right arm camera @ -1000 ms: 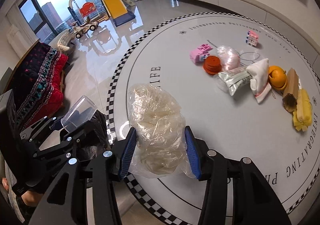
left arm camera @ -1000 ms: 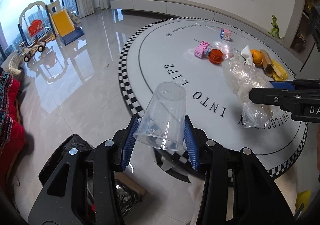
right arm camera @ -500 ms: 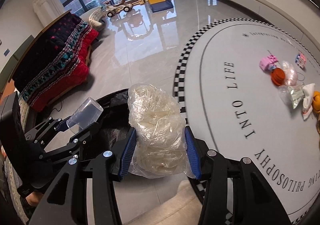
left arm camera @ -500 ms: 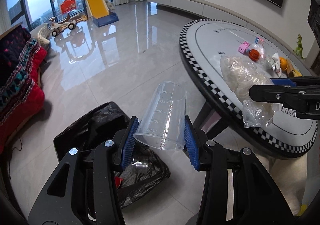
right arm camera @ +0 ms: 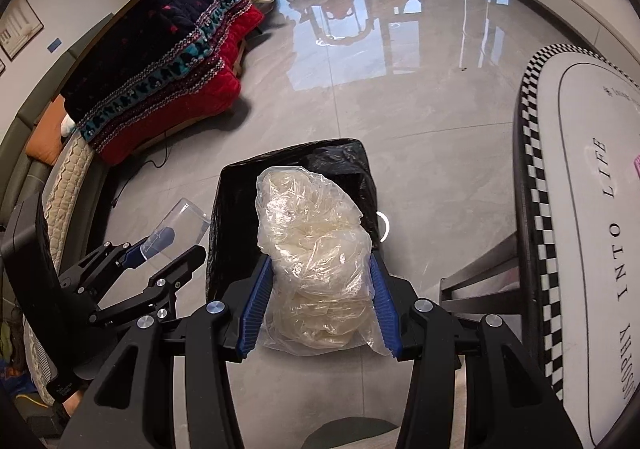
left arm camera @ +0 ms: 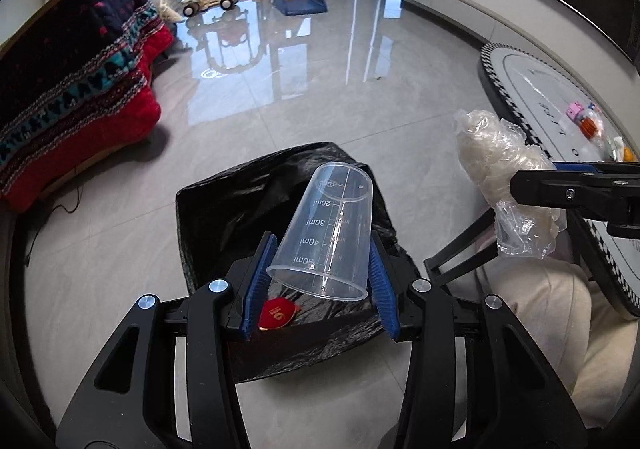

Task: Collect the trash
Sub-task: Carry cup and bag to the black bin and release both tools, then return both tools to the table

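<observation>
Left tongs (left arm camera: pixel 320 281) grip a cup (left arm camera: pixel 326 233), right tongs (right arm camera: pixel 318 309) a plastic wad (right arm camera: pixel 316 257), over what looks like a bin bag (left arm camera: pixel 248 201)

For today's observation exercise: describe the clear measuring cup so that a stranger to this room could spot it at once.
Find the black trash bag open on the grey floor beside the round table. Above it, the left gripper clamps the measuring cup. Unlike the crumpled plastic bag nearby, it is rigid, with printed millilitre marks.

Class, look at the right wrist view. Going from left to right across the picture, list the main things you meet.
Blanket → measuring cup → black trash bag → bag of plastic wrap → round table.
</observation>
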`<state>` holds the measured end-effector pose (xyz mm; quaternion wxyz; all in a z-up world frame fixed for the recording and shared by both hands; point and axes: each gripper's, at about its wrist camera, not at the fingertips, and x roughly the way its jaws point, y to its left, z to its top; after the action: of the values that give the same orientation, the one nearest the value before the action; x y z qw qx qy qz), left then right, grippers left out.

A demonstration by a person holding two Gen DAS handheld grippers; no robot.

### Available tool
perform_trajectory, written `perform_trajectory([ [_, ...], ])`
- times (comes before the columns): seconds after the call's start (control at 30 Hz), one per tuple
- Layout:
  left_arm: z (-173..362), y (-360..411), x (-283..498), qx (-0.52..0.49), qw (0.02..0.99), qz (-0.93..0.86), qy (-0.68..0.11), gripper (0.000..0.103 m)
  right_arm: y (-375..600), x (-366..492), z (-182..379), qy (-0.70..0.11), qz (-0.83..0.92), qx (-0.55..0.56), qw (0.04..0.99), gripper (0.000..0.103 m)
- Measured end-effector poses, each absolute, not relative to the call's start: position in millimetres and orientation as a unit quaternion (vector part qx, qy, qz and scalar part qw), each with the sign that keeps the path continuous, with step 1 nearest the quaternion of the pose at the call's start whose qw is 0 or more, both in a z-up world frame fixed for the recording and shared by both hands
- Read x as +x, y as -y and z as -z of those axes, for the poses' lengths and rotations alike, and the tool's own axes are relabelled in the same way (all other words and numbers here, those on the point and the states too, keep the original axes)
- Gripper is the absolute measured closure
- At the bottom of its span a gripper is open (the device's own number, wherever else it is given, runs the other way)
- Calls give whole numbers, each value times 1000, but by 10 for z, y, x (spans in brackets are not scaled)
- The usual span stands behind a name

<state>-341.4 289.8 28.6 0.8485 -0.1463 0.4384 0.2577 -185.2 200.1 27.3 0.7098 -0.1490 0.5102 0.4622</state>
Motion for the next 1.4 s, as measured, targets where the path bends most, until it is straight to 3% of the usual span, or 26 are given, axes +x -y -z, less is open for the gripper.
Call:
perform_trajectory([
  [0.17,-189,-3078,-3583,-161,837,-281,-441,58,-2293,-1969,-196,-513,-481,-156,694,52],
  [0.2,-174,-3106,-3601,-162,833,-287,-444,46,-2348,-1987,-187,-512,-486,-160,690,44],
  [0.23,-165,-3130,-3610,-161,829,-296,-446,5,-2402,-2000,-180,-509,-486,-167,690,25],
  [0.3,-172,-3159,-3684,-153,826,-324,-434,6,-2436,-2014,-207,-497,-485,-167,700,18],
  [0.47,-144,-3291,-3748,-189,823,-321,-428,6,-2405,-2027,-245,-494,-487,-158,703,18],
  [0.87,-276,-3060,-3521,-164,833,-301,-435,6,-2150,-1874,-410,-495,-490,-122,707,18],
  [1.4,-582,-2168,-2080,-96,876,-163,-444,6,-823,-791,-729,-472,-380,-66,792,18],
])
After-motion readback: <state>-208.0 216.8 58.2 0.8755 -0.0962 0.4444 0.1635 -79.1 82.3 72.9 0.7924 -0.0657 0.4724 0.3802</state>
